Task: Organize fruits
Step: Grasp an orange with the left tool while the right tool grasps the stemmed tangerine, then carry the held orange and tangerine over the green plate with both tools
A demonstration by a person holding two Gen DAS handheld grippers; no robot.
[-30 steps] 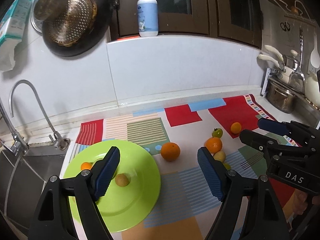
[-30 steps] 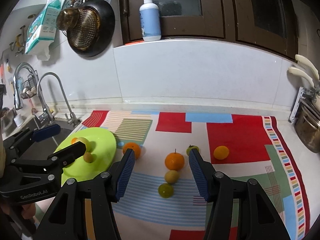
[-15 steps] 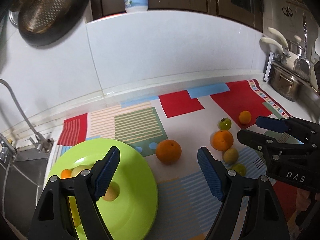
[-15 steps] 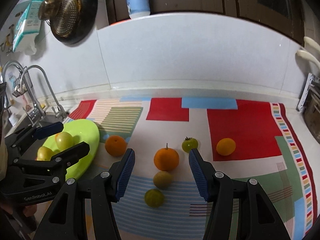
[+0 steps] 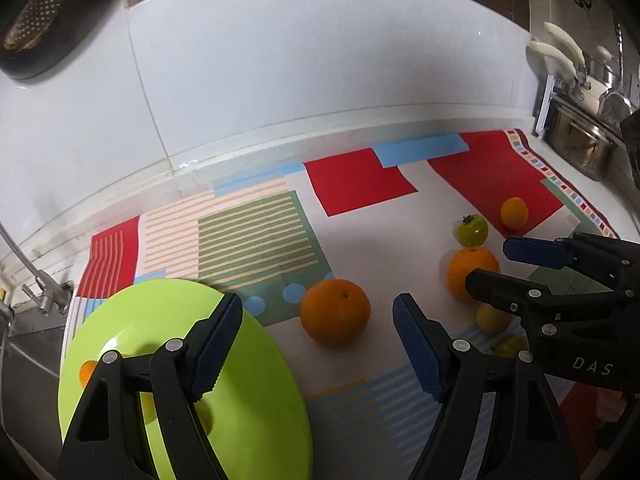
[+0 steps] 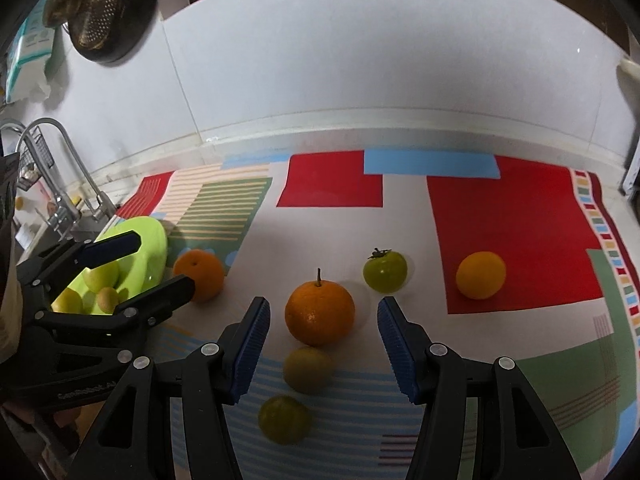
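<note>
Your left gripper [image 5: 318, 340] hangs with its blue pads spread wide and nothing between them; an orange [image 5: 335, 311] sits on the patterned mat [image 5: 352, 184] in the gap just beyond the tips, at about 12 o'clock, untouched. Your left finger covers much of the green plate [image 5: 256, 392] at 8 o'clock, so of the fruit on it you only catch a small orange one [image 5: 86, 372] peeking out beside the finger, plus yellowish slivers too hidden to name. In the right wrist view the plate [image 6: 154, 236] at 9 o'clock shows pale green and tan fruits, half masked by the left gripper [image 6: 160, 264]. Your right gripper [image 6: 322, 344] is likewise parted and empty, its pads flanking a stemmed orange [image 6: 319, 312] at 12 o'clock without contact. Just nearer you lie two yellow-green fruits [image 6: 307, 369], one behind the other, the closer one blurred. A green tomato-like fruit [image 6: 385, 271] sits at 1 o'clock and a yellow-orange citrus [image 6: 481, 274] on the red patch at 2 o'clock. From the left wrist, the right gripper [image 5: 504, 264] blocks part of the stemmed orange [image 5: 464, 270] and most of the two yellow-green fruits. A steel pot [image 5: 580, 148] is cut off at 2 o'clock.
</note>
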